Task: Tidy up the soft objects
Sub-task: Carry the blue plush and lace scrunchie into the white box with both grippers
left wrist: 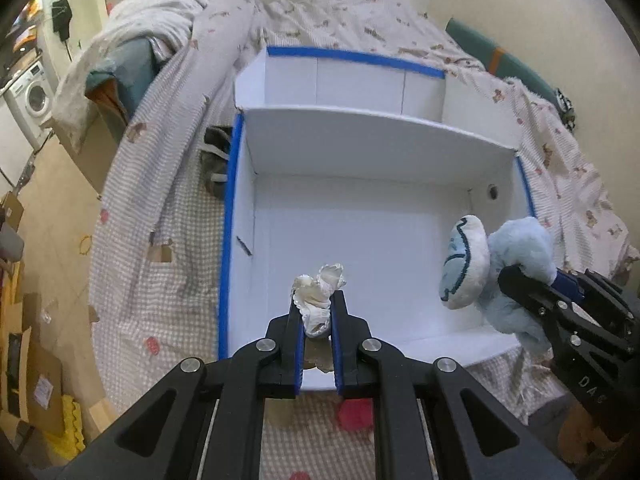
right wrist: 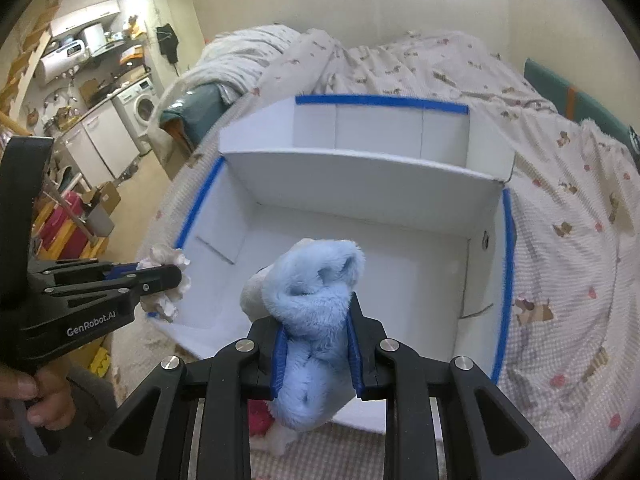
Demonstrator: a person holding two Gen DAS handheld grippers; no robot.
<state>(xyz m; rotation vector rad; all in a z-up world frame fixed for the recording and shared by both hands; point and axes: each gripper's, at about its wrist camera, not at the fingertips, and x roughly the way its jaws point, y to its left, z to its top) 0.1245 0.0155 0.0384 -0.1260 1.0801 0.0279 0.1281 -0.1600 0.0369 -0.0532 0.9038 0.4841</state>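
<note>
A white box edged with blue tape lies on the bed, split by a divider into a large near compartment and a smaller far one. My left gripper is shut on a small cream frilly cloth, held over the box's near left edge. My right gripper is shut on a light blue plush toy with a white, blue-stitched face, above the near right part of the box. Nothing shows inside either compartment.
The bed carries a checked and animal-print cover with a bunched quilt at its far end. A dark item lies left of the box. Cardboard and clutter cover the floor at left; a washing machine stands beyond.
</note>
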